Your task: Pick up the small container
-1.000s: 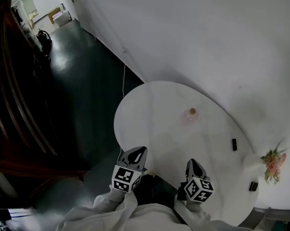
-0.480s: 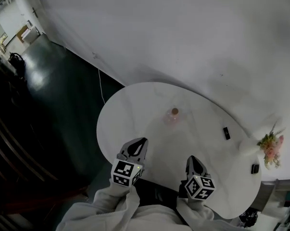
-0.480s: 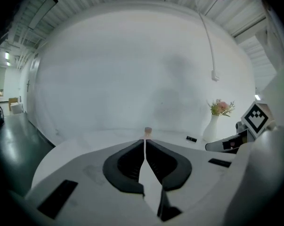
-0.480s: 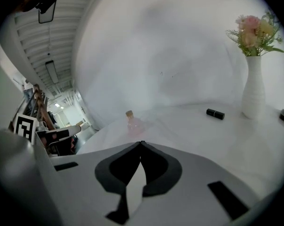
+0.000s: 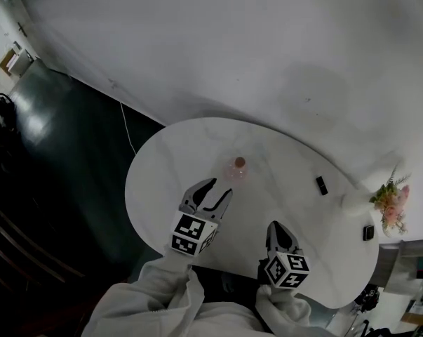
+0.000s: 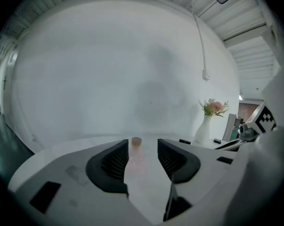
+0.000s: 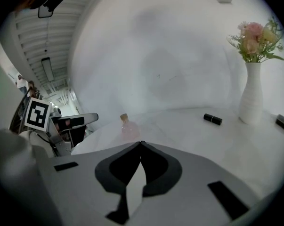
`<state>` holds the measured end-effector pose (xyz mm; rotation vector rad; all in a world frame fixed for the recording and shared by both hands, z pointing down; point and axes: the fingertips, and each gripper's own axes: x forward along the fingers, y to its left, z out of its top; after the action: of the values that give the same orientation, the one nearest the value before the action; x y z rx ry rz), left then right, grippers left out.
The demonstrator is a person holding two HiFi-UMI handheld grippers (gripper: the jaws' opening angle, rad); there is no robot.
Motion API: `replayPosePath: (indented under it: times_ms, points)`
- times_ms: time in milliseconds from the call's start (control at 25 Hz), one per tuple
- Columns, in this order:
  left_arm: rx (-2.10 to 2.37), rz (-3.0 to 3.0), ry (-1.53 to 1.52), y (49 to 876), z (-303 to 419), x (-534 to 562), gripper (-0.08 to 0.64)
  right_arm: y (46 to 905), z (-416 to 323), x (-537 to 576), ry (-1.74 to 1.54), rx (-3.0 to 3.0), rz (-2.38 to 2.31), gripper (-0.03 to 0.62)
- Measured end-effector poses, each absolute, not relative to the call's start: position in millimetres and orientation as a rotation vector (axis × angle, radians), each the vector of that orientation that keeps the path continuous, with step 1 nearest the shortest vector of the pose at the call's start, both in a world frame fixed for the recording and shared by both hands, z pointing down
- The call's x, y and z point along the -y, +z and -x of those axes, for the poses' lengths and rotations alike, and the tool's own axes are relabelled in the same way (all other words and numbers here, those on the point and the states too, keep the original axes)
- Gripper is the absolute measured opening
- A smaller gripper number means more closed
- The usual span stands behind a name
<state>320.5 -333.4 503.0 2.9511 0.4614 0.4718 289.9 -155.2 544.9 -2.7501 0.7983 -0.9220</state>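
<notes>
1. White wall (image 5: 232,48) and a round white table (image 5: 162,188) fill most of the head view, with dark floor (image 5: 50,146) at the left of the frame.
2. On the table, just above the middle of the frame, the container (image 5: 238,167) stands upright. It is small and pinkish-clear, with a cork-like stopper.
3. The left tool (image 5: 221,187) sits just below and left of the container, pointing at it.
   - Its jaws are opening and nothing lies between the pads.
   - In the left gripper view the container shows through the gap, ahead of the tips and untouched.
4. The right tool (image 5: 274,225) is at the lower right, near the table's edge. Its jaws are together and empty, and it is well apart from the container.
5. The step in hand looks like the final approach, which I judge goes best this way:
   - Keep the container centred in the gap.
   - Slide the left tool forward, low over the table, until the body rather than the stopper sits between the pads.
   - Stop short of nudging it, since so light a thing probably tips or skids easily.
   - Close gently and evenly, then lift straight up.
6. Further out, a black tube (image 5: 322,185) lies to the right. A vase (image 5: 353,202) of flowers and another dark item (image 5: 367,232) sit at the right edge. All are well clear of the approach.
</notes>
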Motion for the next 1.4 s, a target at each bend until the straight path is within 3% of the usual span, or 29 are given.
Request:
replayPosePath:
  times_ms: [680, 1400]
  points:
    - [-0.577, -2.957, 0.574, 556.1, -407.1, 311.3, 0.209, 566.6, -333.7, 148.2, -0.979, -0.653, 2.771, 0.049]
    - [-0.438, -3.111, 0.563, 585.4, -442.5, 305.0, 0.179, 594.4, -325.6, 117.5, -1.076, -0.477, 2.752, 0.049]
